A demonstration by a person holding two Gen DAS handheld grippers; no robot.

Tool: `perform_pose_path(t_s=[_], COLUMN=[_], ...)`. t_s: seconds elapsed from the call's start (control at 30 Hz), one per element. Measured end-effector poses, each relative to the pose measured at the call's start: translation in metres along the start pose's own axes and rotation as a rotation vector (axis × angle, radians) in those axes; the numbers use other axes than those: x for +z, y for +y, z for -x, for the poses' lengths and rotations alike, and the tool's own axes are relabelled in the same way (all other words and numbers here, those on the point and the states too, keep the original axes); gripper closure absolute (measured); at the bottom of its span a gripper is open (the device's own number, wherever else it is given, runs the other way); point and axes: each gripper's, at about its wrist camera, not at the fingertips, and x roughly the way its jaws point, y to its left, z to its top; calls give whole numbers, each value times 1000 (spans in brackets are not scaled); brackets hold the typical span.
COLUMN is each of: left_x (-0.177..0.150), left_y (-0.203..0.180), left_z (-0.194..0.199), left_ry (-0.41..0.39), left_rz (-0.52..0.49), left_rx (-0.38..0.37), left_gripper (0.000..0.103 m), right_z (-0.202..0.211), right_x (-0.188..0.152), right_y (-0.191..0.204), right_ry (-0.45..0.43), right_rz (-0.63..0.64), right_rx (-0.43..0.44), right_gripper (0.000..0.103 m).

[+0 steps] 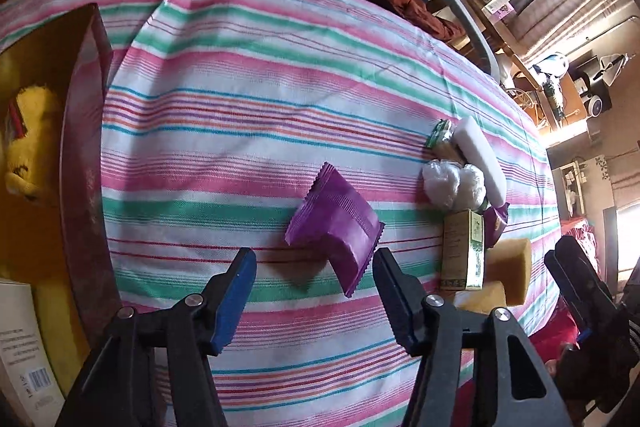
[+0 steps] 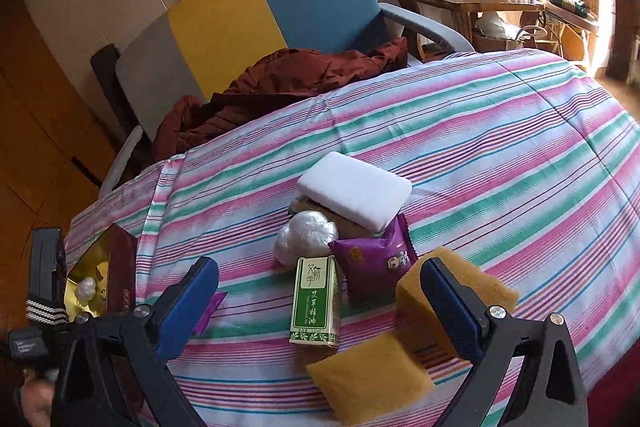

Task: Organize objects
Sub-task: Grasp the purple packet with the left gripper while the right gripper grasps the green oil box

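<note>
A purple snack packet (image 1: 336, 223) lies bent on the striped cloth, just ahead of my open left gripper (image 1: 314, 255), which touches nothing. My right gripper (image 2: 319, 265) is open too and hangs over a heap of items. In that heap a green-and-white carton (image 2: 316, 299) sits between the fingers, with a second purple packet (image 2: 372, 267), a white sponge block (image 2: 356, 191) and a plastic-wrapped ball (image 2: 304, 237) beyond it. A thick yellow sponge (image 2: 460, 279) is behind the right finger. A flat yellow sponge (image 2: 372, 375) lies nearer.
A dark red box with a gold inside (image 1: 86, 75) stands at the table's left edge and holds a yellow item (image 1: 28, 139). A chair with a brown garment (image 2: 280, 83) is behind the table. The striped cloth (image 1: 260, 87) between box and heap is bare.
</note>
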Motion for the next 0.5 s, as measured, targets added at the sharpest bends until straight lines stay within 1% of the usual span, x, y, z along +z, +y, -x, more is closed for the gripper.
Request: perform_pose_path(t_s=[0.17, 0.3, 0.33, 0.4, 0.5], left_x=[11, 23, 25, 26, 27], left_y=[-13, -26, -25, -30, -36], left_z=[-8, -23, -27, -30, -33], left_ry=[-7, 4, 8, -15, -29], left_rz=[30, 8, 3, -36, -87], left_rx=[-18, 19, 28, 57, 93], left_gripper=[43, 43, 44, 43, 43], right_z=[-6, -11, -12, -13, -17], right_x=[-2, -2, -3, -2, -3], right_y=[1, -2, -3, -5, -1], right_ry=[30, 50, 55, 61, 79], right_rz=[10, -1, -8, -14, 2], right_rx=[-6, -26, -29, -33, -36], right_gripper=[2, 2, 3, 4, 6])
